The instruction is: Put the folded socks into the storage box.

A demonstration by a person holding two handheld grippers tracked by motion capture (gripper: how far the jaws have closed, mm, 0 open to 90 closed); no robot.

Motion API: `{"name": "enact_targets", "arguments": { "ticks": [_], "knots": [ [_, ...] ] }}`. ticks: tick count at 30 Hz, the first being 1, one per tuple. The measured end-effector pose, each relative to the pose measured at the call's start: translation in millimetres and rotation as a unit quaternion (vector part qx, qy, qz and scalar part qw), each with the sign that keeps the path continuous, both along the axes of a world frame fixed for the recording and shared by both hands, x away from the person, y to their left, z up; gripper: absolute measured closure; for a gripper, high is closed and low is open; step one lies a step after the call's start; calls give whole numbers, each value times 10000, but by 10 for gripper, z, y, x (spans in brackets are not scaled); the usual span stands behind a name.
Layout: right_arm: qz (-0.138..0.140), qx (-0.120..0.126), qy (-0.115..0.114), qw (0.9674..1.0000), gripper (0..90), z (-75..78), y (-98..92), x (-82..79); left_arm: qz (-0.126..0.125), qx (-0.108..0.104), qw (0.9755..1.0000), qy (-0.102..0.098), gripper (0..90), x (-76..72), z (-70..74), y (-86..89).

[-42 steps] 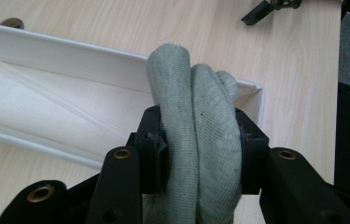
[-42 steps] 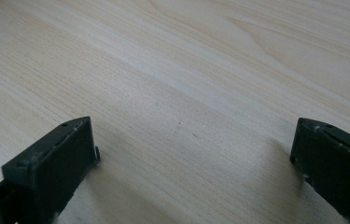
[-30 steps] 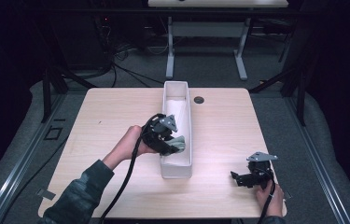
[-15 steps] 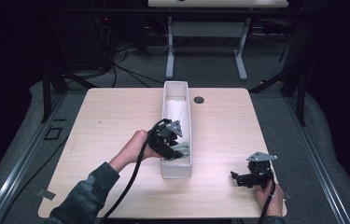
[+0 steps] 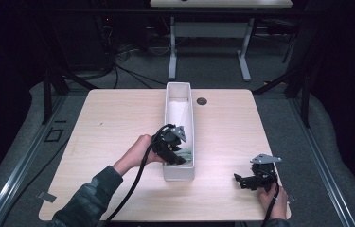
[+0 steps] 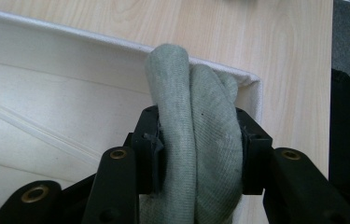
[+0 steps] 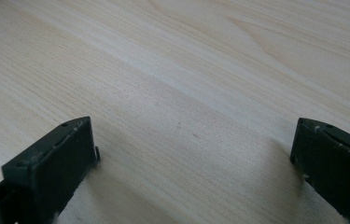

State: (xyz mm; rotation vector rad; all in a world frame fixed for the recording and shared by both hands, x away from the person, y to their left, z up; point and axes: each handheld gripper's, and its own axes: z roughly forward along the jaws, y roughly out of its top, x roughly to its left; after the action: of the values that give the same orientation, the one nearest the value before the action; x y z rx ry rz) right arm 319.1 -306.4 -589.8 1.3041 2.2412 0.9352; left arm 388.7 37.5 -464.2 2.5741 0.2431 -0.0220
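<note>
**Here, a rolled sock pinched at the bin's near end**

Down in the near end of the white bin [image 5: 179,97], the left gripper [image 5: 179,156] pinches a grey-green sock [image 6: 196,130], rolled into a thick bundle. In the left gripper view both pads press into the roll's sides, and the roll's top leans against the bin's far wall by a corner. Its lower part is cut off by the frame's bottom edge. From above, the sock is a small pale patch beside the gripper, mostly covered by it; whether it touches the bin floor cannot be told. The left hand [image 5: 137,153] holds the gripper from the bin's left side.

The right gripper [image 5: 247,181] sits near the table's [image 5: 118,123] front right corner, well apart from the bin, jaws spread with bare wood between them. The right hand [image 5: 273,201] is partly cut off at the bottom edge.
</note>
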Motion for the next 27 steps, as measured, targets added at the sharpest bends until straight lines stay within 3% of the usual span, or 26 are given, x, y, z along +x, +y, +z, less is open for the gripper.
{"name": "enact_targets", "arguments": {
  "ticks": [11, 27],
  "knots": [
    [-3, -7, -1, 10000, 0, 0, 0, 0, 29, 107, 9999, 119, 544, 8, -48, -31],
    [-2, -9, -3, 10000, 0, 0, 0, 1, 281, 247, 9987, 346, 473, 50, -120, -34]
  ]
}}
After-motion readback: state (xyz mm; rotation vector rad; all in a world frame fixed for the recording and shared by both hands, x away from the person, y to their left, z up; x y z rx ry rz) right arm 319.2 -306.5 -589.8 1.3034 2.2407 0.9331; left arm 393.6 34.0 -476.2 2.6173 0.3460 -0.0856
